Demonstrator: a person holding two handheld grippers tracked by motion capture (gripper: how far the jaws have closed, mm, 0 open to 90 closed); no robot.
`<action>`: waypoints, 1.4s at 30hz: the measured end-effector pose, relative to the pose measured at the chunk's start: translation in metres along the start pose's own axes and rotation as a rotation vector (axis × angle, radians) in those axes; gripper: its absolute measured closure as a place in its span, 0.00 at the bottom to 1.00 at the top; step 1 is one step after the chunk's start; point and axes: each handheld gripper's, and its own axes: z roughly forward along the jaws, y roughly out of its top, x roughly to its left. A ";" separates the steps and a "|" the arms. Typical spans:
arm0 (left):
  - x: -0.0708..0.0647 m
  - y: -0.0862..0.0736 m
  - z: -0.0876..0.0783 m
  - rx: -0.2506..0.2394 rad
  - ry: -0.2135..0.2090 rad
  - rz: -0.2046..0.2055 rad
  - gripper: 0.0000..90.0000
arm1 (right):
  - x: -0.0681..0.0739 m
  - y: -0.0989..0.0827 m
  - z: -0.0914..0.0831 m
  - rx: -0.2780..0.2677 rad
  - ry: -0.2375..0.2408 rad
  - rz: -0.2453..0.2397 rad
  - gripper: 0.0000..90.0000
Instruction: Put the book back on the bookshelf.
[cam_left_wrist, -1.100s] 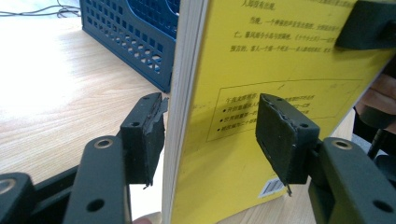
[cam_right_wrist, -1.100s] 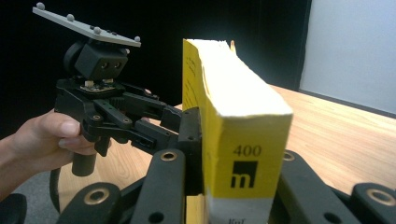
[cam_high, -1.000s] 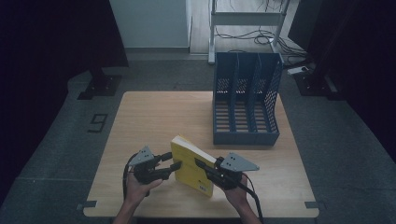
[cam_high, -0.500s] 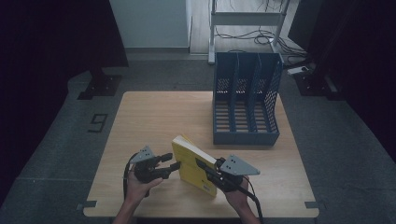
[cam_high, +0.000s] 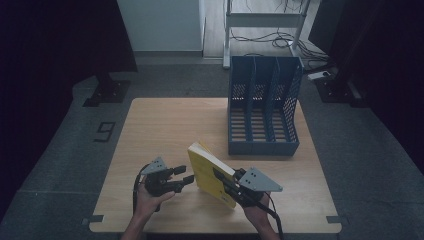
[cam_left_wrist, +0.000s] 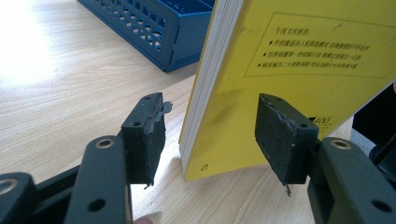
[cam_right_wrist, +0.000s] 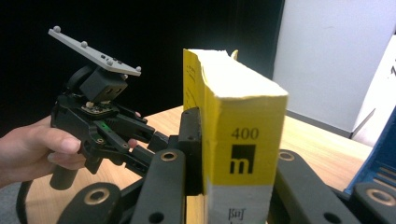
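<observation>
A thick yellow book (cam_high: 206, 167) stands tilted on the wooden table (cam_high: 165, 125), its lower edge on the wood. My right gripper (cam_high: 223, 181) is shut on its spine end. In the right gripper view the black jaws clamp both covers of the book (cam_right_wrist: 243, 116), around the gripper's point (cam_right_wrist: 240, 186). My left gripper (cam_high: 186, 175) stands open just left of the book. In the left gripper view its pads (cam_left_wrist: 149, 130) are apart, with the book's lower corner (cam_left_wrist: 280, 88) ahead between them and not pressed. The left gripper (cam_right_wrist: 152, 137) also faces the right gripper's camera, held by a hand (cam_right_wrist: 32, 149).
A blue three-slot file rack (cam_high: 262, 107) stands at the table's far right, and its perforated wall (cam_left_wrist: 154, 23) lies behind the book. Bare wood stretches across the left and middle. A shelf frame with cables (cam_high: 265, 30) stands on the floor beyond.
The book in the right gripper has tipped slightly more upright. The left gripper has kept its place and its opening.
</observation>
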 end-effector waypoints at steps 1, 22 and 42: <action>0.000 0.000 0.000 0.002 -0.001 -0.001 0.47 | -0.001 0.001 -0.002 -0.004 -0.011 0.002 0.83; 0.003 -0.002 0.004 0.028 -0.006 -0.019 0.46 | -0.020 0.013 -0.025 -0.070 -0.132 0.005 0.83; 0.005 -0.004 0.006 0.033 0.013 -0.035 0.46 | -0.035 0.019 -0.044 -0.115 -0.215 0.015 0.83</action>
